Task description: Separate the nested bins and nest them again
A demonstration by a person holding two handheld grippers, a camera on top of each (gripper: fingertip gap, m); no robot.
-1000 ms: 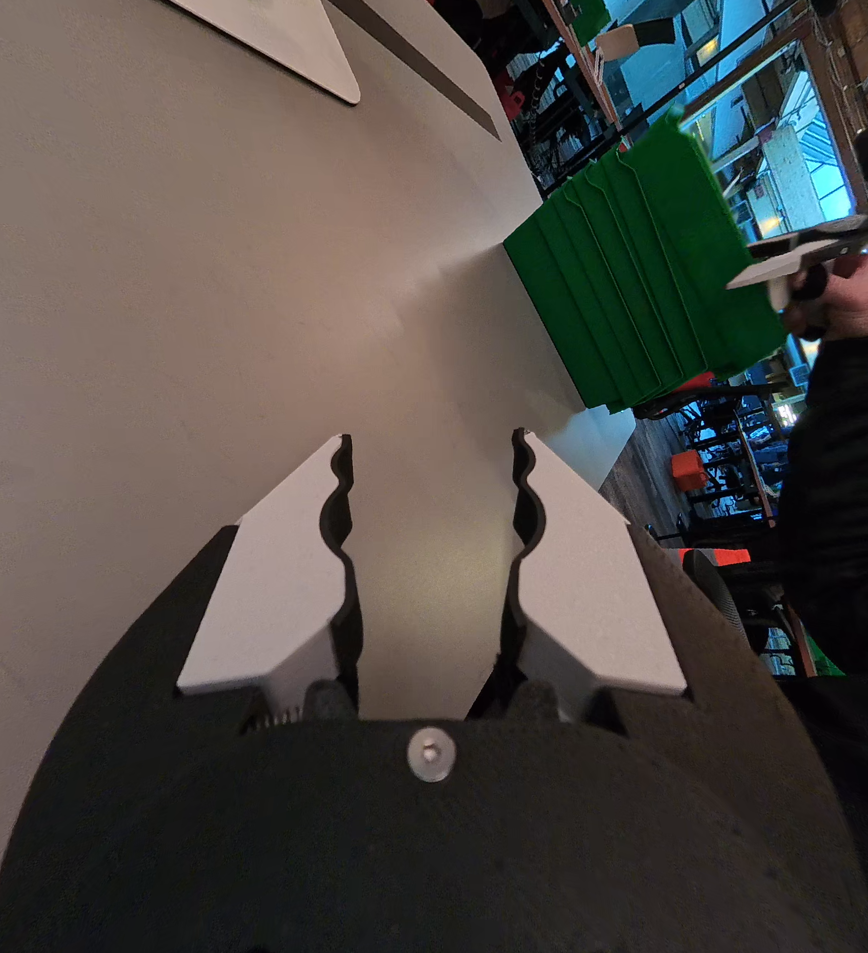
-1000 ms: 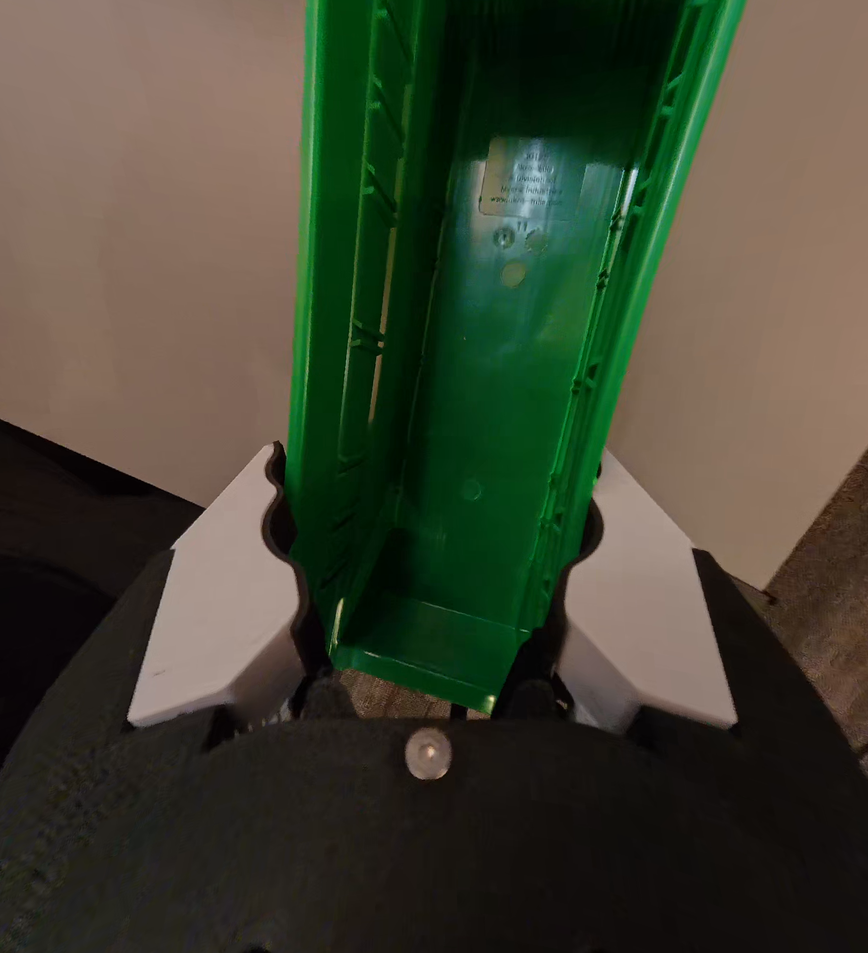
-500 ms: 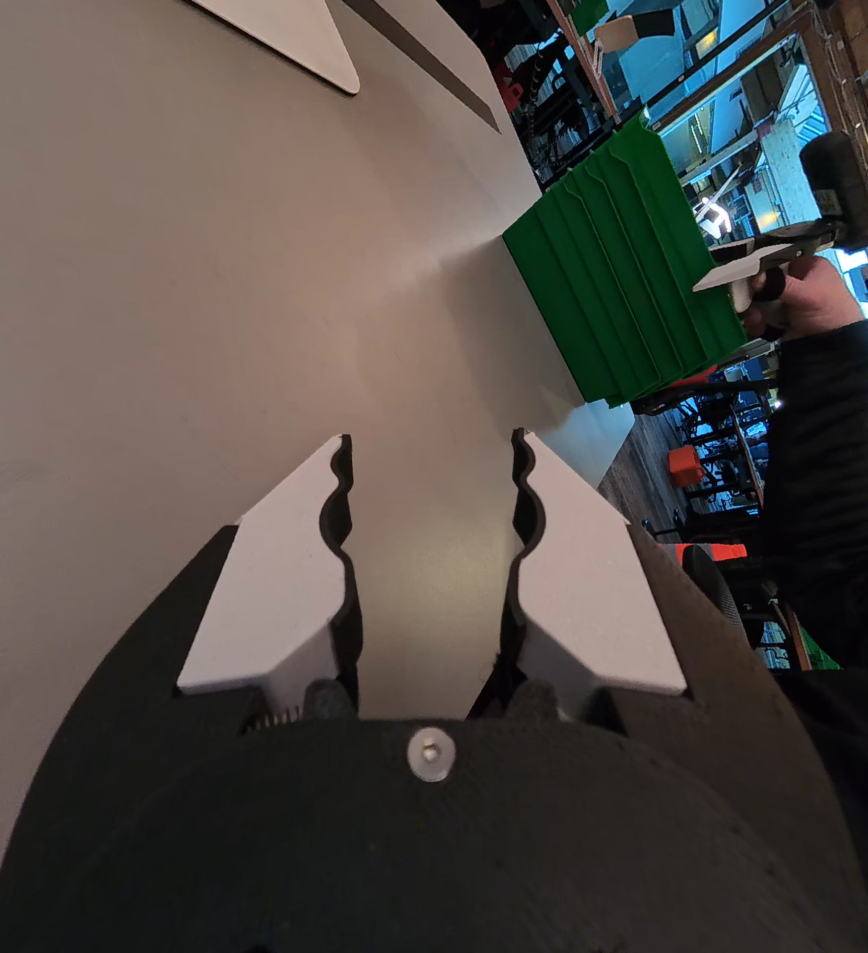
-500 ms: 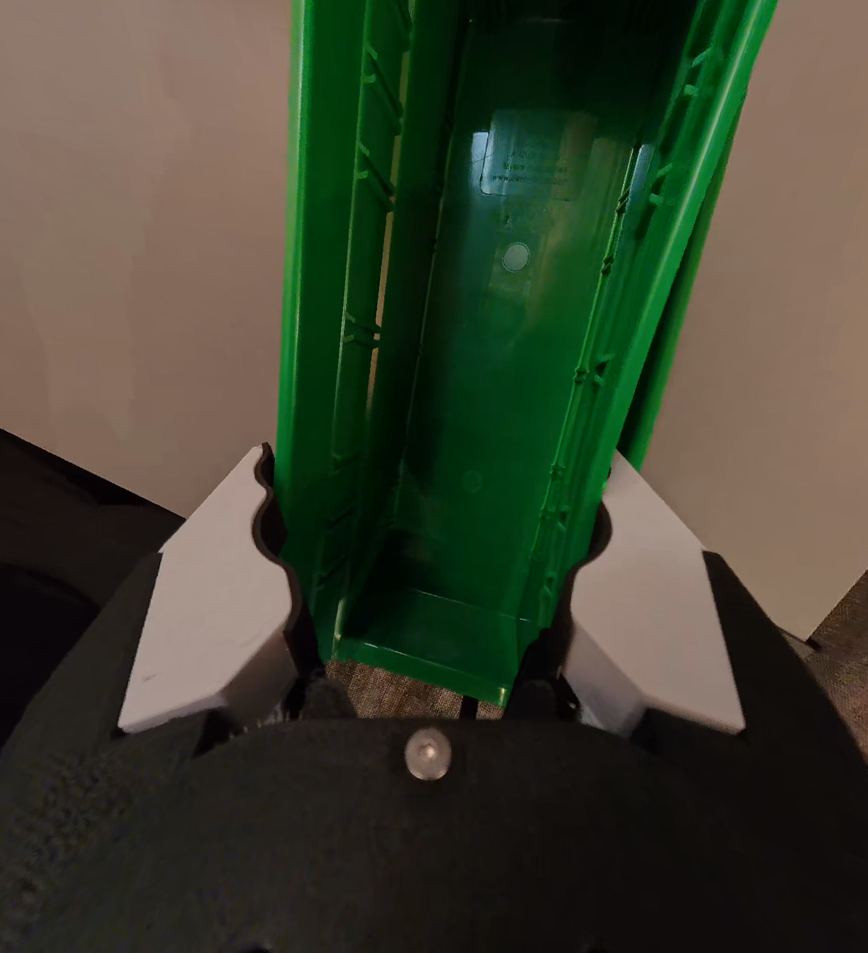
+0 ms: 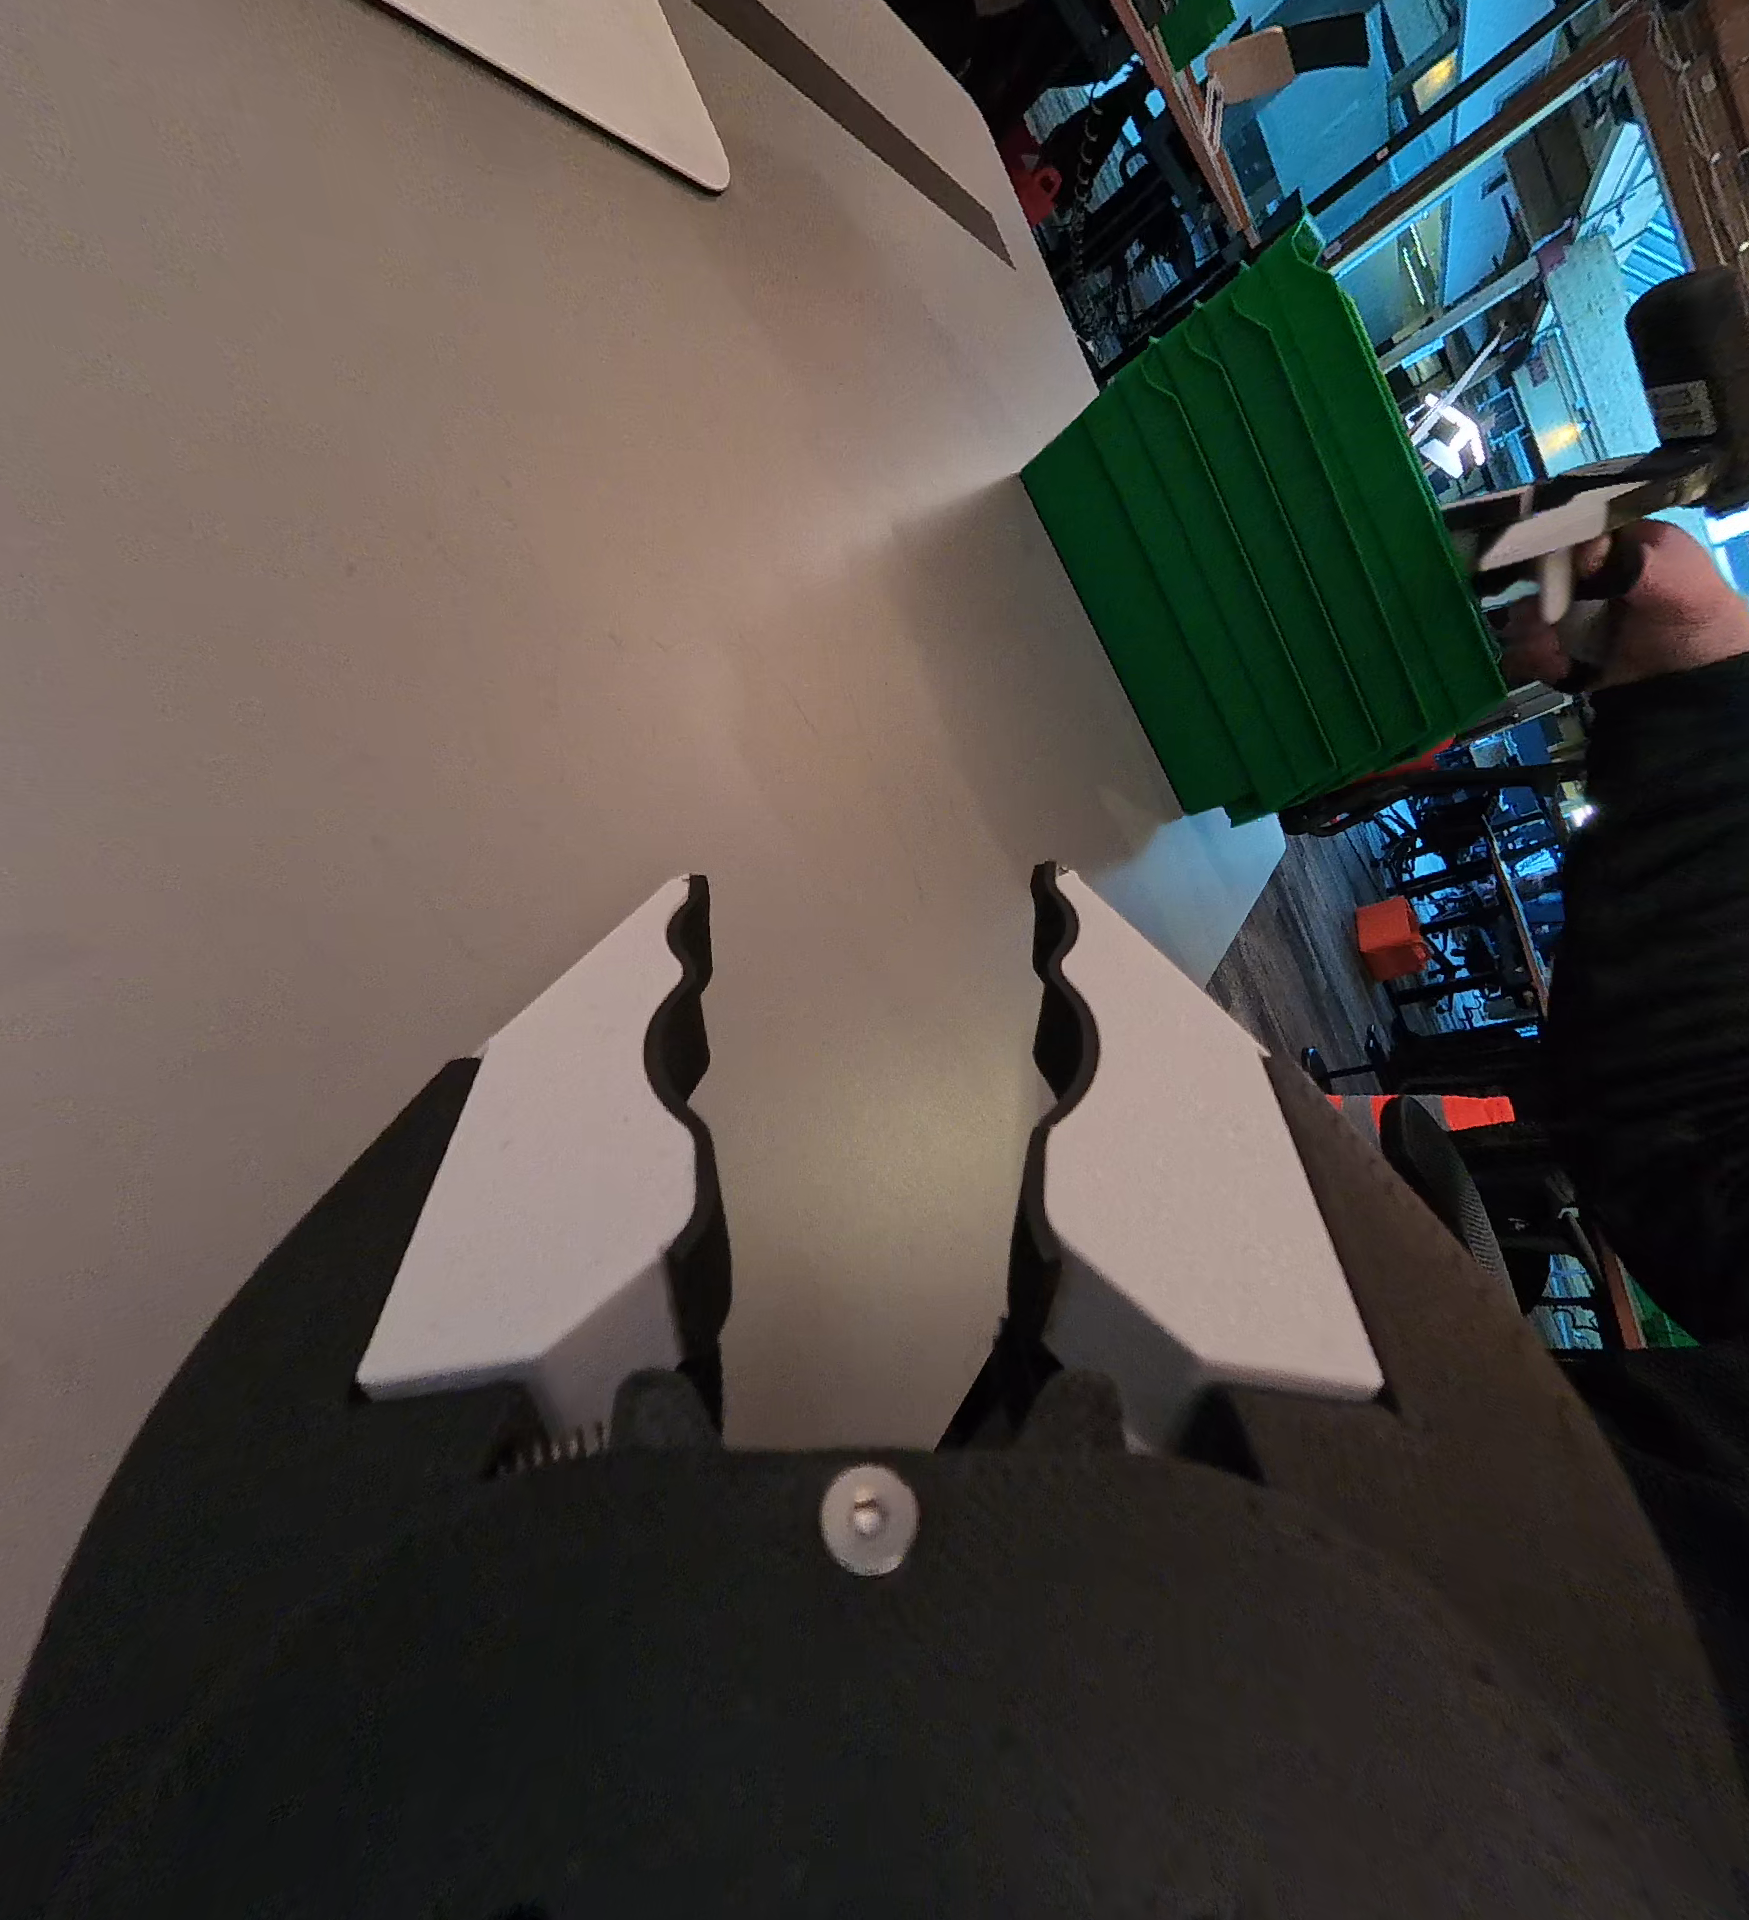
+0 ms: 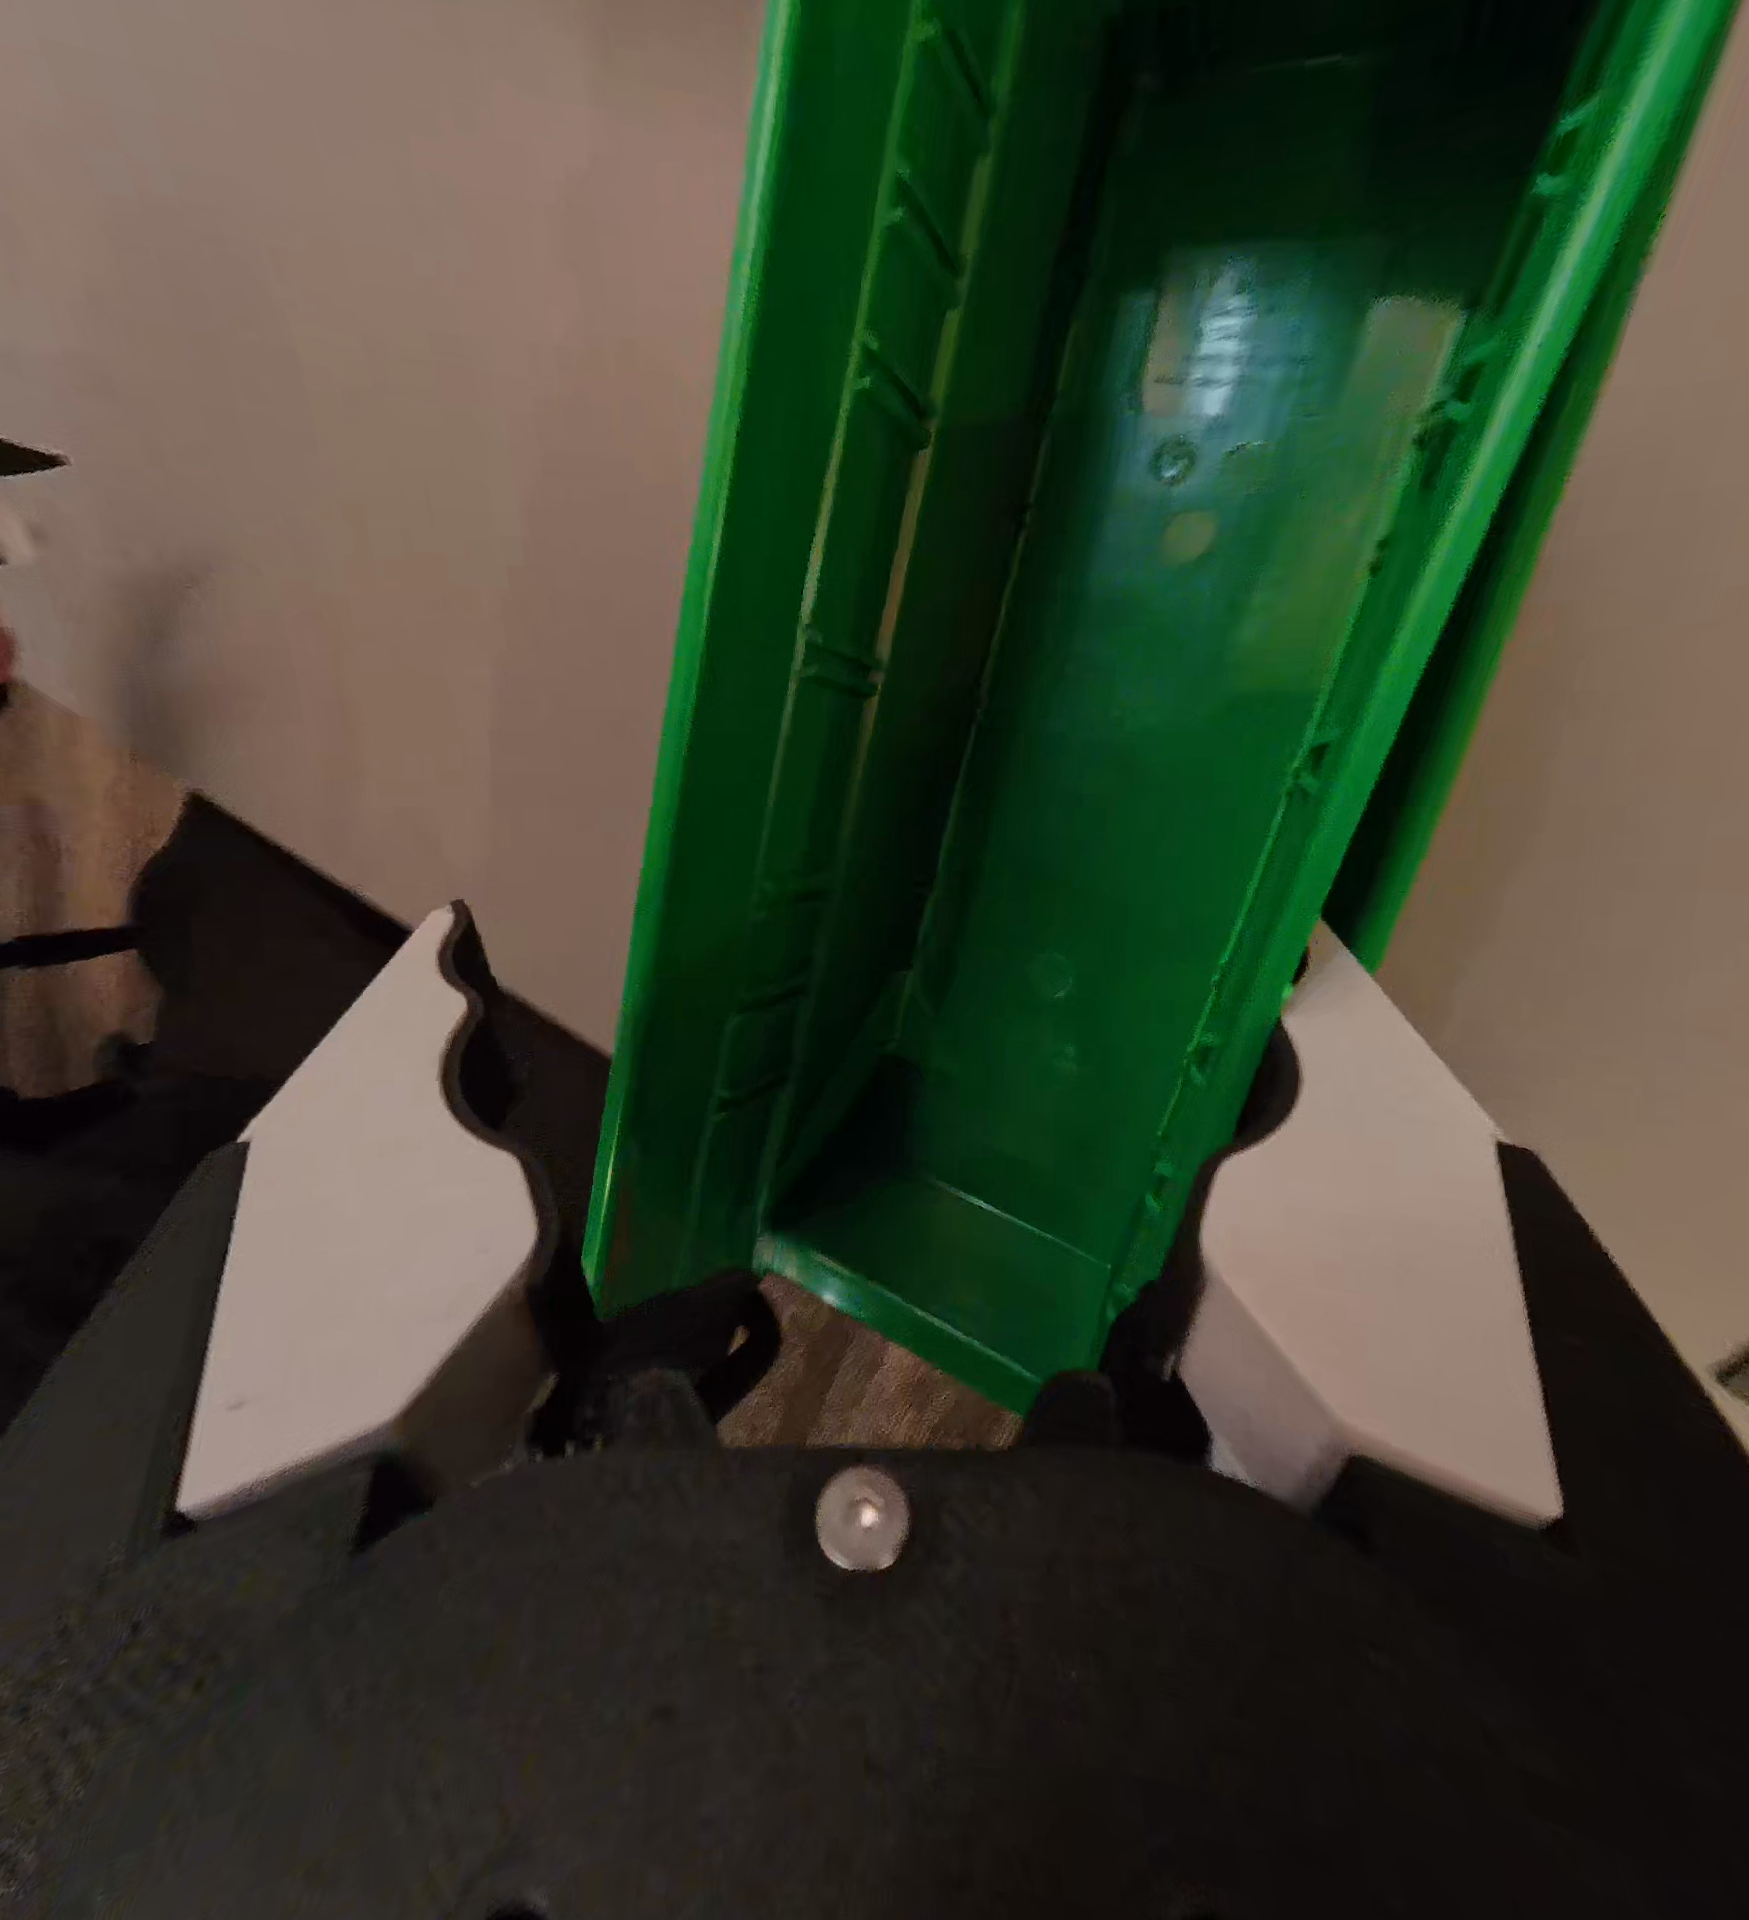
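My left gripper [image 5: 870,894] hangs low over the beige table [image 5: 330,623], rolled on its side, fingers spread and empty. My right gripper [image 6: 880,956] straddles the near end of the top green bin [image 6: 1109,727], fingers parted, a gap at the left finger [image 6: 361,1195]. The nested bins [image 5: 1254,561] stand at the table's edge.

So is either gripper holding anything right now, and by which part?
The left gripper is open and empty. The right gripper straddles the near end of the green plastic bins, but a gap shows at one finger, so no firm hold.
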